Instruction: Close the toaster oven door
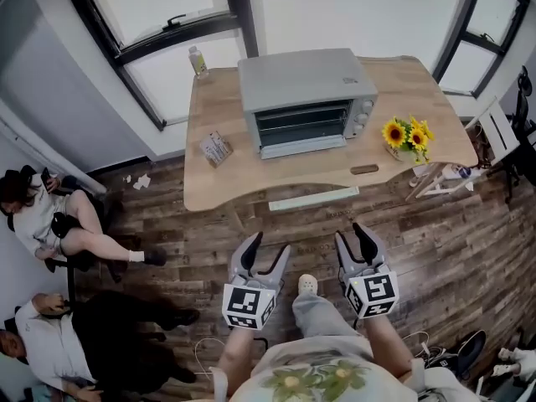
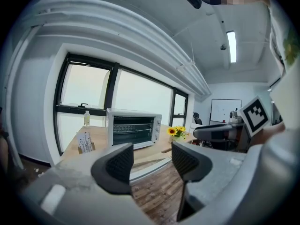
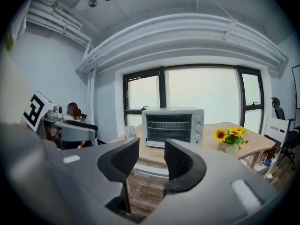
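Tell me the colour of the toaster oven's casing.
Light grey. The toaster oven shows it best in the head view, which looks down on its top.

No word, brand or number can be read anywhere. The only clear signs are the black-and-white square patterns on the marker cube [image 1: 248, 306] of the left gripper [image 1: 270, 244] and the marker cube [image 1: 373, 295] of the right gripper [image 1: 352, 234], at the lower middle of the head view; they carry no letters. Print too small to read stands on the card stand [image 1: 216, 148] at the left of the table [image 1: 402, 82], on the label of the bottle [image 1: 198, 62] at its back left corner, as a small mark on top of the toaster oven [image 1: 303, 99], and on the flower pot [image 3: 228, 146] at the right of the right gripper view.
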Demonstrator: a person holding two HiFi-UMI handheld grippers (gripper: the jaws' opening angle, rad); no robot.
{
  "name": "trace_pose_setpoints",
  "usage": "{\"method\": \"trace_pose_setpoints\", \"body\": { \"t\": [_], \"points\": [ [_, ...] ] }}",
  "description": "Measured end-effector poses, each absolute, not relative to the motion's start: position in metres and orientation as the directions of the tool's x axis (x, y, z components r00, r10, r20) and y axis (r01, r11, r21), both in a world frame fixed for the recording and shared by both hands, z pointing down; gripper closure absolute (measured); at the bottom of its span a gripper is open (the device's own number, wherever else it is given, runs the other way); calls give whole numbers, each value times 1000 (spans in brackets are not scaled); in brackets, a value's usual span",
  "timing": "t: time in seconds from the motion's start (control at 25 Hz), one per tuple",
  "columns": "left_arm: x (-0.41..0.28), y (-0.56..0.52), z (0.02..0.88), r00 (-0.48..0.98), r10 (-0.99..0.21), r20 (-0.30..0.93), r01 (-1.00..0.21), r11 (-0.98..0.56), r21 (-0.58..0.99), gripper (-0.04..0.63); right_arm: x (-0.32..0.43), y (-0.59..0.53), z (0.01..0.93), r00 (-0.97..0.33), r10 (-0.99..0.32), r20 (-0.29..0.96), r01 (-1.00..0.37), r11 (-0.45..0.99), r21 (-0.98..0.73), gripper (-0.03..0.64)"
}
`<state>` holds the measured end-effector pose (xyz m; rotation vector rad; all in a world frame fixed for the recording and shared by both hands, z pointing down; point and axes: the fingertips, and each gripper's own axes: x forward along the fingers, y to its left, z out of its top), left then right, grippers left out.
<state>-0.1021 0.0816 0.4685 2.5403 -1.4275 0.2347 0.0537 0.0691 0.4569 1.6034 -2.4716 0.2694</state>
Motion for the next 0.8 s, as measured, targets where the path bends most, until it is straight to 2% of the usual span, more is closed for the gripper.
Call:
{"method": "trace_pose_setpoints", "body": {
  "t": [0.8],
  "points": [
    [-108, -16, 536, 420, -821, 386, -906, -405, 124, 345, 118, -38, 528, -405, -818, 409, -906, 419, -59, 440]
  ]
}}
